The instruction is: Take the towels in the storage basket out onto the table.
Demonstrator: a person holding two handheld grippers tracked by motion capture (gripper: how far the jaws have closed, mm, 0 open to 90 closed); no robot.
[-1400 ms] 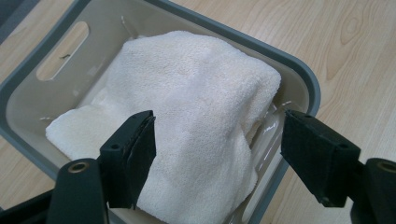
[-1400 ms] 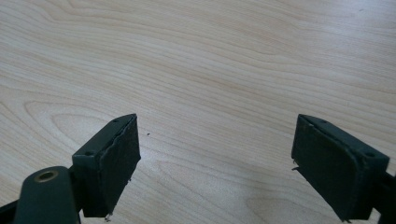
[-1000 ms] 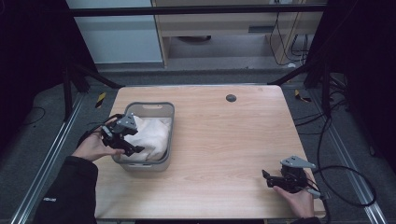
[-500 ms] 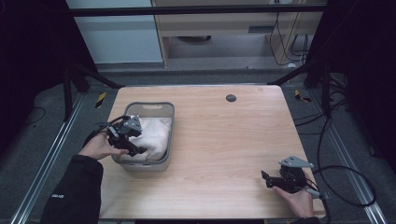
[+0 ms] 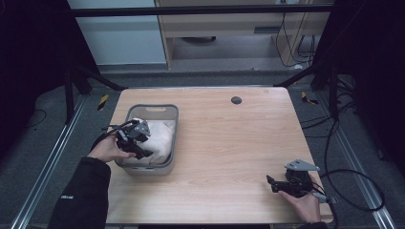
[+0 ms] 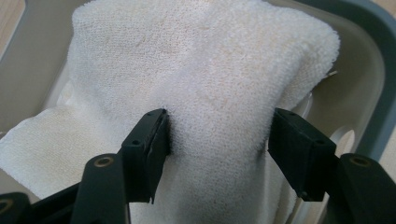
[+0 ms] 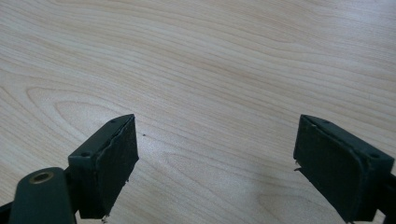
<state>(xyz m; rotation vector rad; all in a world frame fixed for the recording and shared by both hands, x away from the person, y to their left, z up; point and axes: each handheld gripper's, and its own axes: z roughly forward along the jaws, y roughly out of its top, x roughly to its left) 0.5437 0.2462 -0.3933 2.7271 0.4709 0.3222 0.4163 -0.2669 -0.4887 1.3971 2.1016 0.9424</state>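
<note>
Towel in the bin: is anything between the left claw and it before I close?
Nothing visible. The left claw is open with its jaws already straddling a raised fold of the white towel inside the grey bin; no other object lies between them.

Towel point(image 5: 160, 138) is lying in the bin point(image 5: 173, 125), which is sitting on the table's point(image 5: 229, 148) left half. Left gripper point(image 5: 138, 145) is reaching into the bin; right gripper point(image 5: 273, 182) is sitting near the table's front right corner.

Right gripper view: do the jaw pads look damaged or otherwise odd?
Yes, slightly. The left-hand pad of the right tool has a ragged, frayed inner edge with a loose bit at its lower tip; the other pad looks cleaner. The jaws stand wide apart above the bare wooden table.
</note>
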